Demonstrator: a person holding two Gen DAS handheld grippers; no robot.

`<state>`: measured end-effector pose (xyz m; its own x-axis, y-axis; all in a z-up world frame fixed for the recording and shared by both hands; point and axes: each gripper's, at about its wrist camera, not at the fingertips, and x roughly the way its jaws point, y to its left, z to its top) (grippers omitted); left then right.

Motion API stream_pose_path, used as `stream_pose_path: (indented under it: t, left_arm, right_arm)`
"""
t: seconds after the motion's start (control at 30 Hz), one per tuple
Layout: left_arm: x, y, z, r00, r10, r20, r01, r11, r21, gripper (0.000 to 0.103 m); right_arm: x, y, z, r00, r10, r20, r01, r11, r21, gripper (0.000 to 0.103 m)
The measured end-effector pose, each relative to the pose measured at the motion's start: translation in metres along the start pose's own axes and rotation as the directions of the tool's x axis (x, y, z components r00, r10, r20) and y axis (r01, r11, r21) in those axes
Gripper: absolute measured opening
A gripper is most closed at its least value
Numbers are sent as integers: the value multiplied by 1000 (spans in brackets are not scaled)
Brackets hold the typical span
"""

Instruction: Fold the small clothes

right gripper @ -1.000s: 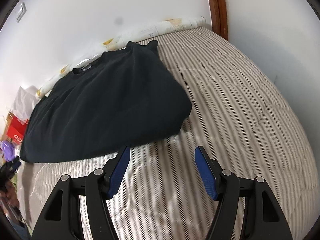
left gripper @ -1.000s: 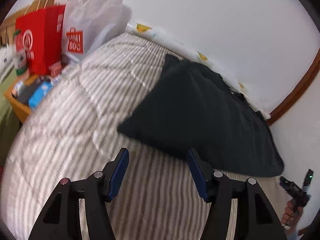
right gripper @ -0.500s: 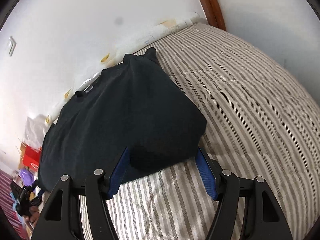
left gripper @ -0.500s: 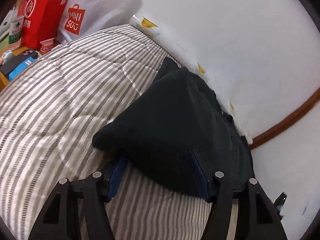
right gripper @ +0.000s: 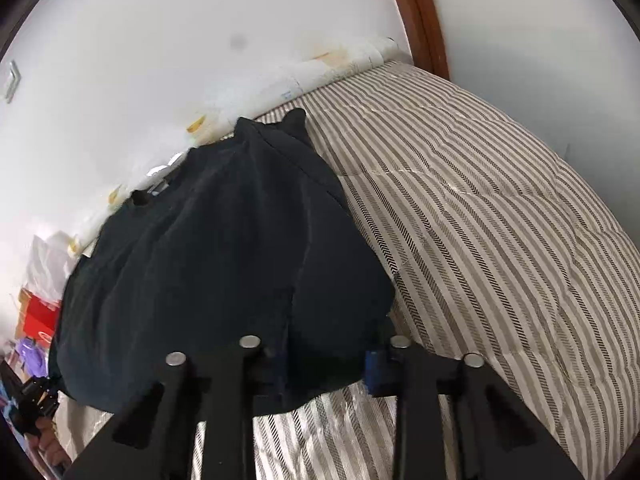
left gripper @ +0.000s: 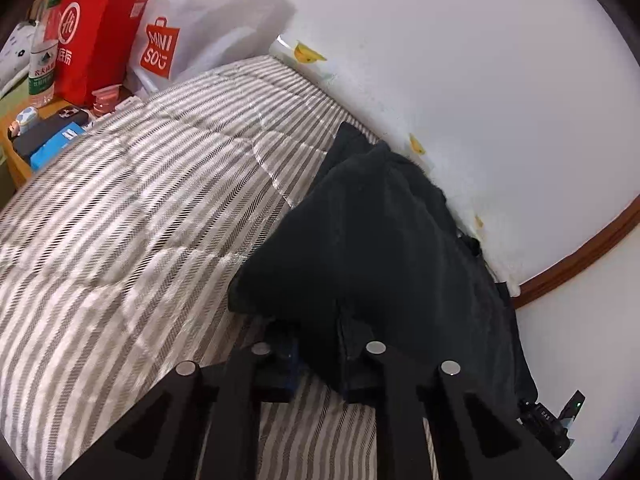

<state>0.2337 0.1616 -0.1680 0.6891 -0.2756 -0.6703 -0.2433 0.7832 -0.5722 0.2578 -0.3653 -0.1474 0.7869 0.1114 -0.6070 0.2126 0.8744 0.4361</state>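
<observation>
A black T-shirt (left gripper: pixel 384 240) lies on the striped bed cover, its collar toward the wall. It also shows in the right wrist view (right gripper: pixel 208 264). My left gripper (left gripper: pixel 318 360) is closed on the shirt's near left hem corner, the cloth bunched between its blue pads. My right gripper (right gripper: pixel 326 360) is around the near right hem corner; its jaws are narrowed on the fabric, which drapes over the fingers. The hem rises toward both grippers.
The grey-and-white striped bed cover (left gripper: pixel 140 220) fills the space. A white wall (right gripper: pixel 160 60) runs along the far side. A red bag (left gripper: pixel 92 32), a white Miniso bag (left gripper: pixel 192 28) and a bedside table with small items (left gripper: pixel 44 136) stand at the left.
Both grippers moved forward onto the shirt's near hem and closed on its corners. The hem cloth now bunches up at the fingers.
</observation>
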Motion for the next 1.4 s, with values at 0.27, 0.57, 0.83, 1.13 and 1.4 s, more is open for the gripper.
stream_pose_path:
  t: [0.27,0.57,0.83,1.13,1.4]
  left_arm:
    - [-45,3,-28,1000,-6,18,5,999,39,7]
    - [-83,19,-76,1000,-18,6,18,999,50,7]
    - [-81,24,-84,1000,-8,-4,8,998,59,8]
    - [-68,17,-76,998,48,-42,-42,989,141,22]
    - [-53,18,-72,997,25,-67,-13,985,170,29]
  right_arm:
    - [-36,-4,-23,1000,22,10,-22,1000,-2,22]
    - [-81,-22,-61,1000,24,2,-24,999,-28,22]
    - [-92,-21,-74,999,-36,0,35,997,-70,28]
    - [-134,-6,-81,977,-192,91,203,970,-135,34]
    - [-161,59,-89,966,-177,190,216,955,-205,45]
